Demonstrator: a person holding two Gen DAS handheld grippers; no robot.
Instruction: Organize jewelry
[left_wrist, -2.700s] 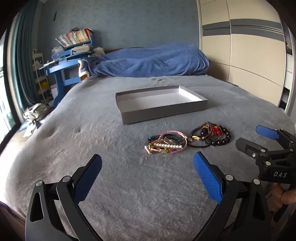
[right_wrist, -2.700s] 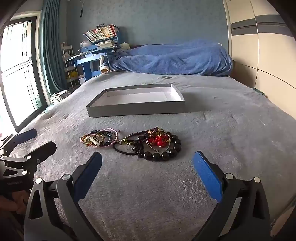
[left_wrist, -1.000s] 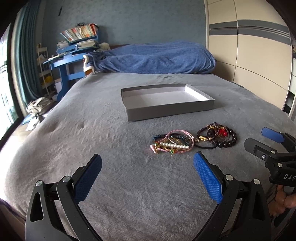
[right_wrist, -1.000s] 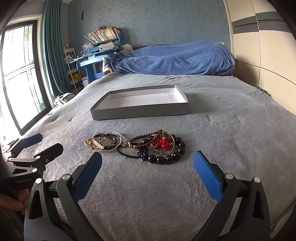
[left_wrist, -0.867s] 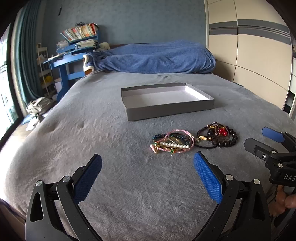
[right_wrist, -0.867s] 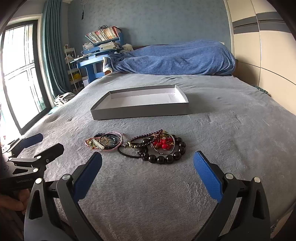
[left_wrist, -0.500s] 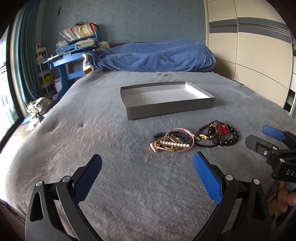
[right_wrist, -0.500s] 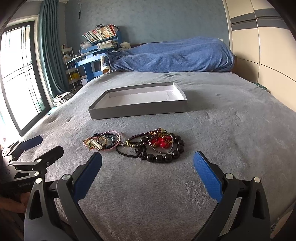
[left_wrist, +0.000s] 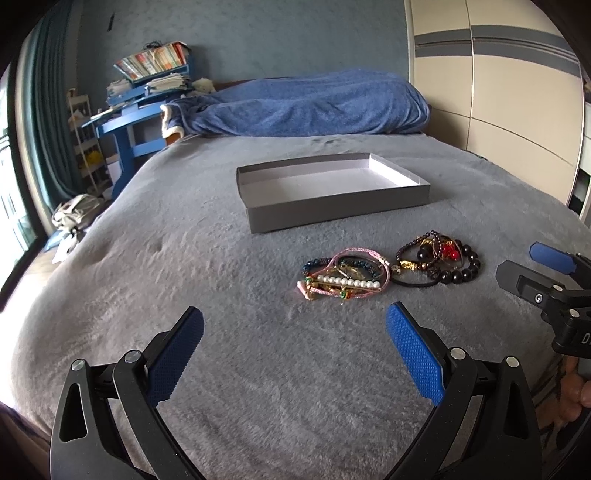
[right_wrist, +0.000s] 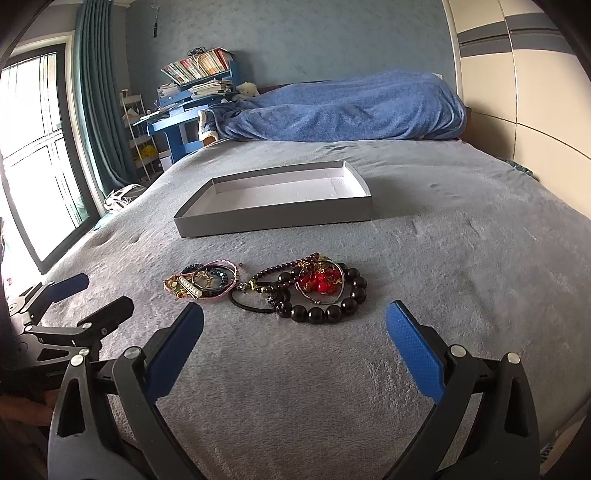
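Observation:
Two small heaps of bracelets lie side by side on the grey bed cover. The left heap (left_wrist: 345, 275) has pink cords and a row of white pearls; it also shows in the right wrist view (right_wrist: 203, 282). The right heap (left_wrist: 441, 260) has big black beads and red beads, also in the right wrist view (right_wrist: 317, 290). A shallow grey box (left_wrist: 332, 206), empty, sits beyond them, also in the right wrist view (right_wrist: 273, 216). My left gripper (left_wrist: 295, 350) is open and empty, short of the heaps. My right gripper (right_wrist: 295, 350) is open and empty, just short of the black beads.
A rumpled blue blanket (left_wrist: 306, 107) lies across the far end of the bed. A blue desk with books (left_wrist: 140, 110) stands at the far left. Wardrobe doors (left_wrist: 498, 92) line the right side. A window and curtain (right_wrist: 55, 147) are at the left.
Both grippers have drifted slightly forward toward the bracelets. Both stay open and empty. The jewelry and the box have not moved.

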